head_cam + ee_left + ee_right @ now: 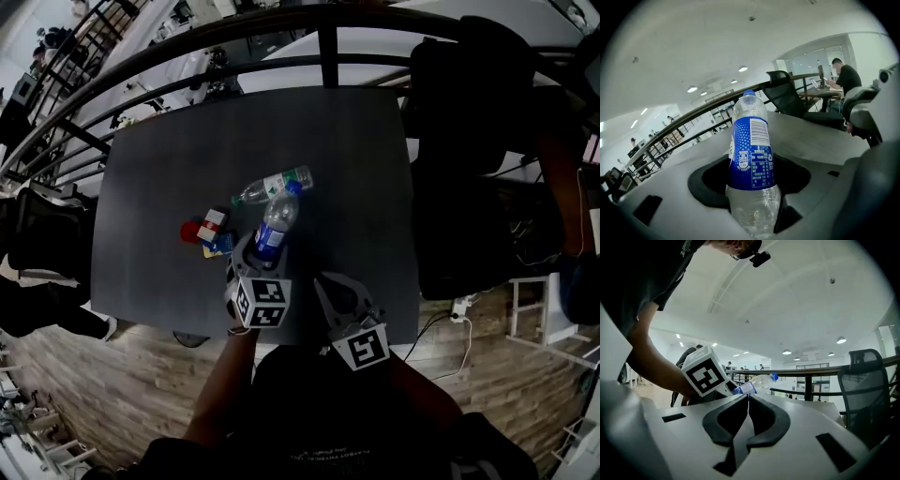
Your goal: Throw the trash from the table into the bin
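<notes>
A clear plastic bottle with a blue label and blue cap (275, 225) (751, 154) stands upright between the jaws of my left gripper (258, 251) (752, 192), which is shut on its lower half and holds it above the dark table (169, 169). The same bottle (757, 383) shows tilted in the right gripper view, beside the left gripper's marker cube (705, 372). A second clear bottle with a green label (277, 184) lies on the table just beyond. My right gripper (328, 284) (748, 399) is shut with nothing in it, at the table's near edge. No bin is in view.
Small red, white and blue items (208, 231) lie on the table left of my left gripper. A black office chair (469, 112) stands at the table's right side. A dark railing (319, 37) runs behind the table. A wooden floor (122, 375) lies below.
</notes>
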{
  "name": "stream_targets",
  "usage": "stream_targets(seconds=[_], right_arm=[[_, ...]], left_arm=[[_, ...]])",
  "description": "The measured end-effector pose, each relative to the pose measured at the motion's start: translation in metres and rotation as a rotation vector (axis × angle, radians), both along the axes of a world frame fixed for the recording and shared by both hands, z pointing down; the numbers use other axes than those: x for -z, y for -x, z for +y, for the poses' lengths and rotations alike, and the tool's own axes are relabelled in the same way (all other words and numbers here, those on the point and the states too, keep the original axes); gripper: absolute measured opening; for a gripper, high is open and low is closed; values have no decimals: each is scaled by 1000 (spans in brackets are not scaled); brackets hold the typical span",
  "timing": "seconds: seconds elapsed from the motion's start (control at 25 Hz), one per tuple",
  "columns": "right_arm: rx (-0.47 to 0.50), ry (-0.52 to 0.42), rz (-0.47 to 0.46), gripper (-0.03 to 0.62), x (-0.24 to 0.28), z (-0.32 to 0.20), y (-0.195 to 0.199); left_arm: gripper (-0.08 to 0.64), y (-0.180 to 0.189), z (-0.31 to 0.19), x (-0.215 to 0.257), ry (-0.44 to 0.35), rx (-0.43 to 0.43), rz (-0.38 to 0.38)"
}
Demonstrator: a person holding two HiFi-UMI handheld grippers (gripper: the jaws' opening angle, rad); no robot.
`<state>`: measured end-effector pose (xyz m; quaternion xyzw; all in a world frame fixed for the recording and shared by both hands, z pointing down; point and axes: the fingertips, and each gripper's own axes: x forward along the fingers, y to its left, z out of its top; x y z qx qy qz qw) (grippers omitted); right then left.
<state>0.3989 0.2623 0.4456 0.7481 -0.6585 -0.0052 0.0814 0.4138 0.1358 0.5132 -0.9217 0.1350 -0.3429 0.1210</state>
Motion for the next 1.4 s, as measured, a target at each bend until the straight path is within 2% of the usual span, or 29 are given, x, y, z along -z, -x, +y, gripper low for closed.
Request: stream_targets(seconds=[0.28,0.56,0.72,0.92,1.2,1.4], right_arm=[[134,-39,8,25,8,-1,37],[275,-60,-15,25,12,-18,83],[389,-71,-12,25,17,-37,124],[487,-77,10,25,24,-62,179],[613,-93,59,25,28,-100,273],[629,-140,9,25,32,-133,328]], left_arm=[[287,46,-3,80,-31,172,217],[287,106,-10,131,-35,270,420],[287,153,-19,157,-73,333,522],[287,222,-31,171,-85,401,586],[287,346,-53,161,-93,544,612],[287,430,-66,153,-108,619,625]])
